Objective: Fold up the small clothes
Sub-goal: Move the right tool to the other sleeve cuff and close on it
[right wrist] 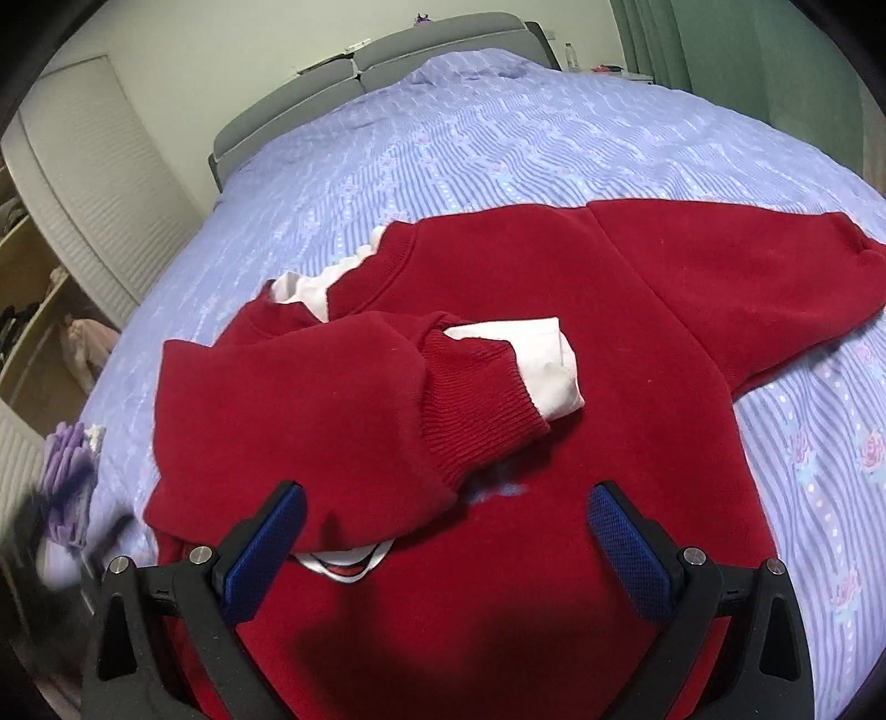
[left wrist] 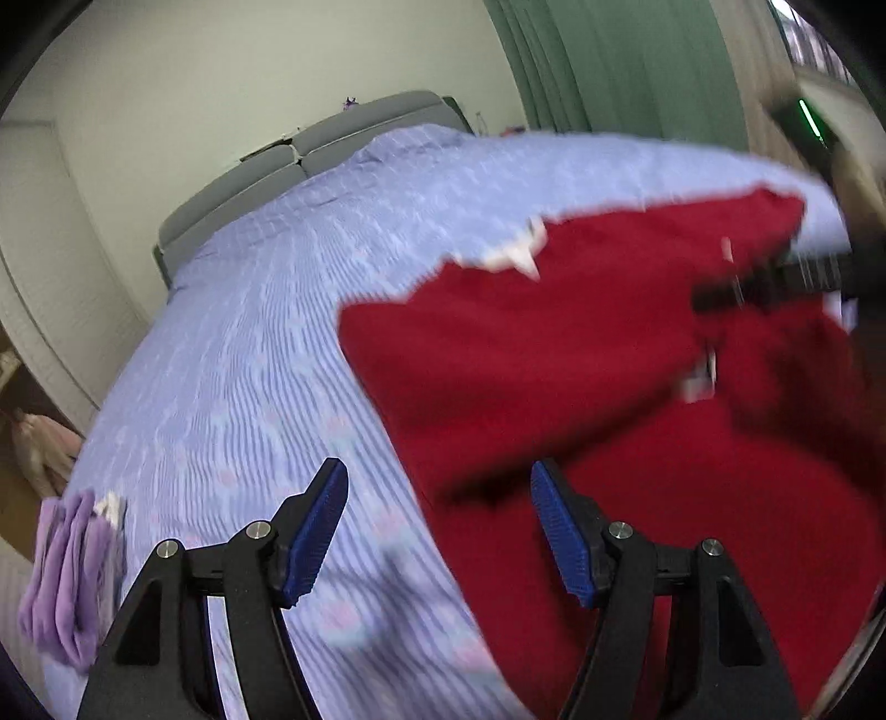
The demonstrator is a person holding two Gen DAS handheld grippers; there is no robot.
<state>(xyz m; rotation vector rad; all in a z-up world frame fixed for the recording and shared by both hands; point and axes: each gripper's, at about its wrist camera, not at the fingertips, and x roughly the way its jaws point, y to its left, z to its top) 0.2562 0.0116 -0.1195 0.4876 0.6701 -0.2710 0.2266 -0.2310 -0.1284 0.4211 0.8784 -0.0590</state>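
A folded purple garment (right wrist: 69, 476) sits at nine o'clock on the bed (right wrist: 498, 127). The left gripper (left wrist: 437, 531) hovers with jaws wide and empty beside the red sweatshirt (right wrist: 498, 343), which lies mid-bed, one sleeve (right wrist: 360, 404) folded across its body. The right gripper (right wrist: 446, 554), jaws wide, holds nothing above the hem.

Both wrist views angled down, close over the bed (left wrist: 249, 332), sharing red sweater (right wrist: 554, 277) and headboard (right wrist: 387, 50)

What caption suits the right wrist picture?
Open right claw above a red sweater, one sleeve folded across, on a blue bedspread.
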